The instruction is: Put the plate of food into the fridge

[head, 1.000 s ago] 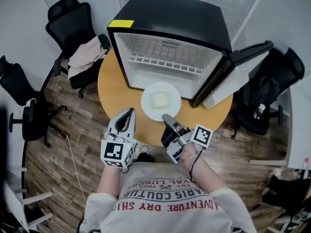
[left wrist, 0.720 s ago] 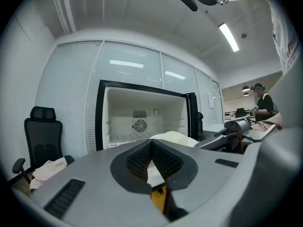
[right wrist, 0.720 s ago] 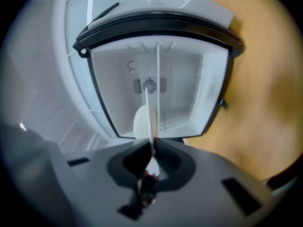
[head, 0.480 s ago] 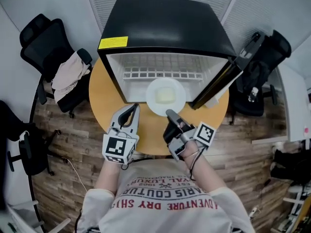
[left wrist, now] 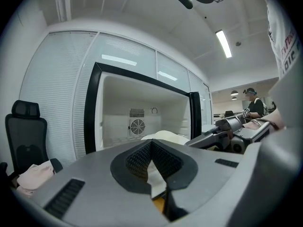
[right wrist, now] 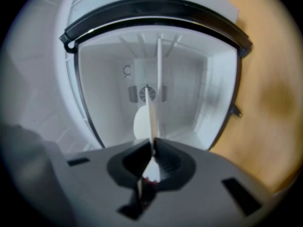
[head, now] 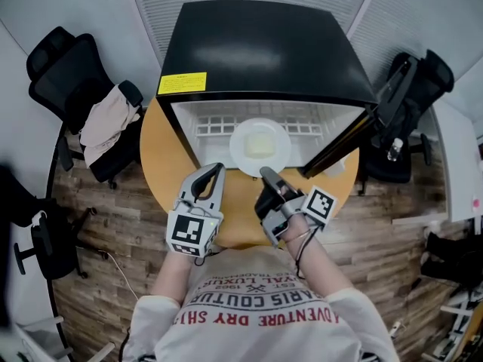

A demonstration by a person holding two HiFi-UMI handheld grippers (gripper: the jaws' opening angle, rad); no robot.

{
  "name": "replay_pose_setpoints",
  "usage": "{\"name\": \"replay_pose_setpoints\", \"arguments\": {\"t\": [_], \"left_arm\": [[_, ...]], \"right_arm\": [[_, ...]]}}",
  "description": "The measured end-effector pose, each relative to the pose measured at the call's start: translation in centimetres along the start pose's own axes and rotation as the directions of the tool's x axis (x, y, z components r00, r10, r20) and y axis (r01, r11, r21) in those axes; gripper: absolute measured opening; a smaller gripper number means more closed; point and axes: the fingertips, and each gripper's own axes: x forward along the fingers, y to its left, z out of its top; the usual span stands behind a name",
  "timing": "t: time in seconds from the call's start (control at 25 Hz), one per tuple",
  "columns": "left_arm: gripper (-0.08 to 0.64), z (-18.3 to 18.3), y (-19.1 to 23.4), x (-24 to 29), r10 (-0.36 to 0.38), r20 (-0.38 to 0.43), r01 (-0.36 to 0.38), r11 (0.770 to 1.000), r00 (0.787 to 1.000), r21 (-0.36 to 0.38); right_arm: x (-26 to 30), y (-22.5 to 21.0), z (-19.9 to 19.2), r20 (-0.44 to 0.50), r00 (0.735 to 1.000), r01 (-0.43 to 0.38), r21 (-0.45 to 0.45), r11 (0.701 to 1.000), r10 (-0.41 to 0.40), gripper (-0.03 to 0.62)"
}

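A white plate (head: 259, 146) with a pale lump of food sits level at the mouth of the black mini fridge (head: 264, 51), just below its wire shelf (head: 211, 130). My right gripper (head: 266, 175) is shut on the plate's near rim. In the right gripper view the plate (right wrist: 152, 112) shows edge-on, running from the shut right gripper (right wrist: 153, 148) into the white fridge interior (right wrist: 189, 93). My left gripper (head: 212, 173) hovers shut and empty over the table, left of the plate. From the left gripper (left wrist: 151, 144) view the plate (left wrist: 166, 136) and the right gripper (left wrist: 222, 129) are in sight.
The fridge stands on a round wooden table (head: 162, 161). Its door (head: 339, 151) hangs open to the right. A black chair draped with clothing (head: 106, 123) is at the left, another chair (head: 411, 104) at the right. A person (left wrist: 254, 104) stands far off.
The right gripper has carried the plate forward from the table in front of the fridge to the fridge's opening. The left gripper has come forward alongside, still shut.
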Motion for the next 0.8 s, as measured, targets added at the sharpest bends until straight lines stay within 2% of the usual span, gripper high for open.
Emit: {"name": "replay_pose_setpoints", "arguments": {"t": [0.32, 0.8], "left_arm": [[0.026, -0.3, 1.5, 1.5, 0.031, -0.019, -0.032, 0.999, 0.999, -0.019], [0.026, -1.1, 2.8, 3.1, 0.064, -0.044, -0.065, 0.997, 0.997, -0.029]], "right_arm": [[2.9, 0.2, 2.0, -0.003, 1.000, 0.024, 0.001, 1.000, -0.024, 0.038], [5.8, -0.5, 4.0, 0.005, 0.999, 0.039, 0.053, 0.998, -0.039, 0.040]]}}
